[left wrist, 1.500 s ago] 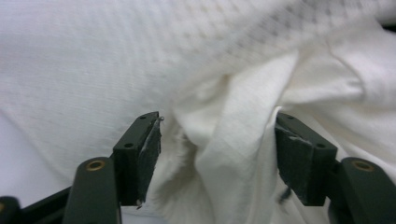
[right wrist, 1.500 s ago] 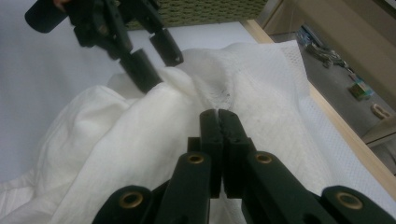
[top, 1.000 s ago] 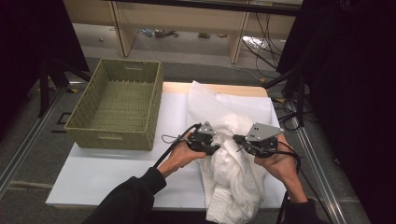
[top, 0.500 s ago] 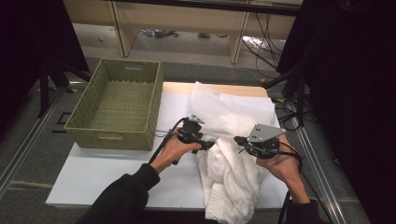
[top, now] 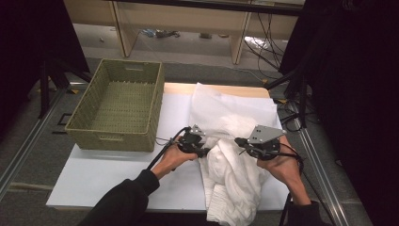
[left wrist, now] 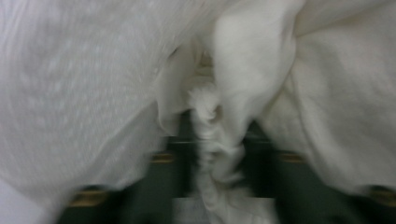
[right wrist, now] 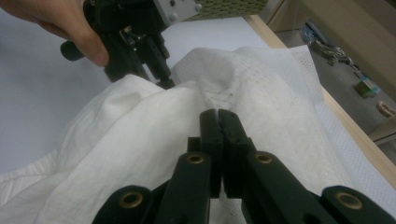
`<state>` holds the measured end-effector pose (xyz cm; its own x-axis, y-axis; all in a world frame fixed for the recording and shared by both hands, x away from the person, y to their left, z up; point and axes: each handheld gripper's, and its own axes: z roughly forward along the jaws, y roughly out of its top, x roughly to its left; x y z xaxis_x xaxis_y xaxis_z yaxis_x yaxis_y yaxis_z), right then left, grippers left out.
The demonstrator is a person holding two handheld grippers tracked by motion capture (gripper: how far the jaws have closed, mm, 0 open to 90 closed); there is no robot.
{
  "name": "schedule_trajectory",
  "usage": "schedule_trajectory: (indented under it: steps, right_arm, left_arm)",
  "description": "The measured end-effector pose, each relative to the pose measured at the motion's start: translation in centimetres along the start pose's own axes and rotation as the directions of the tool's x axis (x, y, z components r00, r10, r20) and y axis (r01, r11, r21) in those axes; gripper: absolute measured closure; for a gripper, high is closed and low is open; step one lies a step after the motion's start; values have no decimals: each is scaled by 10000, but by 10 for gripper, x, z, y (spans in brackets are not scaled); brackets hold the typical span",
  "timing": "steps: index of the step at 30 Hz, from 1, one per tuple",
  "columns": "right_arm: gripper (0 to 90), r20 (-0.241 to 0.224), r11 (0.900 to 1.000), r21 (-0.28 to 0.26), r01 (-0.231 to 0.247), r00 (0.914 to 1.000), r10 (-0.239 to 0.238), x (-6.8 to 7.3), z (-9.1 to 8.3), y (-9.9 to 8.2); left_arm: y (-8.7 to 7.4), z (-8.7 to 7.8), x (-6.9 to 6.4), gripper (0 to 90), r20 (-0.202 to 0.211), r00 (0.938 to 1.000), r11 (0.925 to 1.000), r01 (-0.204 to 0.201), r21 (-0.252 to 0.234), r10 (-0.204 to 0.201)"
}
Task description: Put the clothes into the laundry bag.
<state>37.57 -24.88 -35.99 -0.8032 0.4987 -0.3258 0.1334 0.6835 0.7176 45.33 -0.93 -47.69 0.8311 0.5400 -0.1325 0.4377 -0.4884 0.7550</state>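
So this is a cloth-folding kind of job. The white cloth lies bunched up on the right half of the table, trailing from near the far edge down over the near edge, with a flatter layer of it spread out behind the crumpled part.

The left hand-held gripper has just been closing its jaws, and in the left gripper view a twisted ridge of fabric sits pinched right between them, so it's clenched on the cloth at the bunch's left side. The right hand-held gripper has its jaws squeezed fully together with their tips at a fold on the bunch's right side (I'd say it's pinching a thin layer, though the fabric inside the jaws is hard to make out).

Holding two spots on opposite sides makes sense: it looks like the setup for pulling the bunch apart and flattening it out.

The woven basket sits at the far left corner, open and apart from the cloth, probably where it goes once it's folded.
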Motion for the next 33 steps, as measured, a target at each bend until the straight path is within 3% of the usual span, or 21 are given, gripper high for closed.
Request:
schedule_trajectory:
  steps: [1,4,6,7,8,10,11,12,13,14,15,19,20,21,23,25,27,30,31,32,33]
  right_arm:
    - [900,5,10000,-12,-25,10000,25,0,0,0]
    - [900,19,10000,-12,-34,10000,34,-1,1,-1]
    - [900,62,10000,-64,-33,10000,33,-2,1,-1]
    - [900,19,10000,-76,-43,10000,44,-2,1,-2]
    - [900,35,9999,-91,-69,10000,69,-2,1,-2]
    - [900,25,10000,-96,6,10000,-5,-3,1,-3]
    - [900,46,10000,-59,-26,10000,27,-3,0,-4]
    - [900,43,10000,-94,4,10000,-3,-3,1,-4]
    - [900,43,10000,-94,4,10000,-3,-3,1,-4]
    - [900,-72,9999,-170,-24,10000,23,-2,1,-3]
    - [900,-109,9998,-173,-38,9999,36,-2,0,-3]
    - [900,-104,9999,-108,40,9999,-41,-1,1,-3]
    - [900,-101,9999,-109,6,9999,-7,-2,1,-4]
    - [900,-67,9999,-154,-63,10000,62,-4,0,-5]
    - [900,-47,9998,-138,-155,9999,154,-4,-1,-5]
    - [900,25,9997,-197,-153,9999,154,-5,-2,-5]
    - [900,-5,9997,-189,-170,9999,170,-5,-2,-4]
    - [900,-20,9996,-155,-217,9998,217,-5,-1,-4]
    - [900,-20,9996,-155,-217,9998,217,-5,-1,-4]
    - [900,-24,9997,-140,-219,9998,219,-5,-1,-4]
    - [900,-24,9997,-143,-221,9998,221,-5,-1,-4]
  left_arm:
    - [3,2,-4,822,124,9998,9994,165,-310,-161]
    - [13,2,-17,841,380,9969,9962,-669,-554,691]
    - [21,-1,-26,842,585,9916,9899,-1098,-900,1153]
    - [21,-1,-26,842,585,9916,9899,-1098,-900,1153]
    - [25,-3,-31,842,707,9875,9851,-1328,-1094,1410]
    - [34,0,-33,840,583,9877,9825,-1367,-1264,1449]
    - [39,11,-27,840,327,9970,9936,-663,-915,695]
    - [40,17,-22,838,66,9991,9968,-409,-682,414]
    - [40,17,-22,834,66,9991,9968,-409,-682,414]
    - [38,28,-9,827,-484,9987,9986,154,-506,-179]
    - [35,33,-3,822,-422,9969,9964,643,-544,-667]
    - [29,31,4,715,-465,9926,9932,1106,-359,-1122]
    - [28,26,7,715,-240,9913,9911,1289,-338,-1298]
    - [25,16,9,616,-120,9917,9915,1276,-237,-1279]
    - [24,8,10,526,-168,9927,9927,1187,-224,-1191]
    - [16,-15,14,497,0,9868,9854,1617,-540,-1619]
    - [13,-22,15,503,102,9858,9845,1678,-519,-1675]
    - [-4,-37,12,538,15,9923,9914,1240,414,-1241]
    - [-4,-37,12,545,15,9923,9914,1240,414,-1241]
    - [-11,-39,11,562,-35,9991,9903,430,1324,-429]
    - [-13,-36,9,562,61,9996,9864,261,1622,-275]
